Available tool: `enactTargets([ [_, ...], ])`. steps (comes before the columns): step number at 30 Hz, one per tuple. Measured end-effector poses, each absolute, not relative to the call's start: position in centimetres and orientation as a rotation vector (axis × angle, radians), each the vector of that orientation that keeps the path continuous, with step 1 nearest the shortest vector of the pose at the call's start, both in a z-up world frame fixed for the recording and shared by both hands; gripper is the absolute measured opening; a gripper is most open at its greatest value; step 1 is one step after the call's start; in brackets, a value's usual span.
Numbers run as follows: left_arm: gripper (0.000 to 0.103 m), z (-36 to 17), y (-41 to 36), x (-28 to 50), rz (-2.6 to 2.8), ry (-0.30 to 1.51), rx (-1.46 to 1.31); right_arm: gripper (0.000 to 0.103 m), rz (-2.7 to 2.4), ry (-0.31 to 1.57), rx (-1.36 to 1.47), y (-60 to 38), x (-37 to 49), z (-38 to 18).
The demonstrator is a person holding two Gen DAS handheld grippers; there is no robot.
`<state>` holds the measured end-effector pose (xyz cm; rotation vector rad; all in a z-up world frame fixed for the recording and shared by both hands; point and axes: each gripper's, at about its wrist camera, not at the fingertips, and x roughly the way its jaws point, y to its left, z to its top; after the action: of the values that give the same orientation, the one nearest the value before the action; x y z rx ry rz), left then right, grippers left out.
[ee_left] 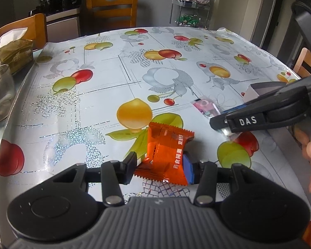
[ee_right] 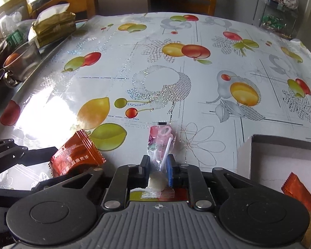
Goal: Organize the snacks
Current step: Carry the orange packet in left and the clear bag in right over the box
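Note:
My left gripper (ee_left: 158, 166) is shut on an orange snack packet (ee_left: 165, 151), held just above the fruit-print tablecloth (ee_left: 114, 72). The same packet shows in the right wrist view (ee_right: 76, 155) at lower left, with the left gripper's fingers (ee_right: 31, 155) on it. My right gripper (ee_right: 158, 166) is shut on a clear-wrapped pink lollipop (ee_right: 160, 143). In the left wrist view the right gripper (ee_left: 228, 124) enters from the right, with the pink wrapper (ee_left: 205, 106) beside its tip.
A white open box (ee_right: 280, 161) stands at the right, with another orange packet (ee_right: 300, 193) in it. A tissue pack (ee_right: 54, 25), a glass bowl (ee_right: 20, 62) and wooden chairs (ee_left: 114, 8) ring the table's left and far edges. A wire rack (ee_right: 275, 14) stands behind.

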<state>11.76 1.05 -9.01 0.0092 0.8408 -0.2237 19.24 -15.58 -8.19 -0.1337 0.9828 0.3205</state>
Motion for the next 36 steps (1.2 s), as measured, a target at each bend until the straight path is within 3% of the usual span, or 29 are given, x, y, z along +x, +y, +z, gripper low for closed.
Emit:
enactTargets([
  [36, 0.045, -3.5, -4.3, 9.5, -0.238, 0.750, 0.036, 0.019, 0.330, 0.810, -0.039, -21.5, 13.6, -0.9],
])
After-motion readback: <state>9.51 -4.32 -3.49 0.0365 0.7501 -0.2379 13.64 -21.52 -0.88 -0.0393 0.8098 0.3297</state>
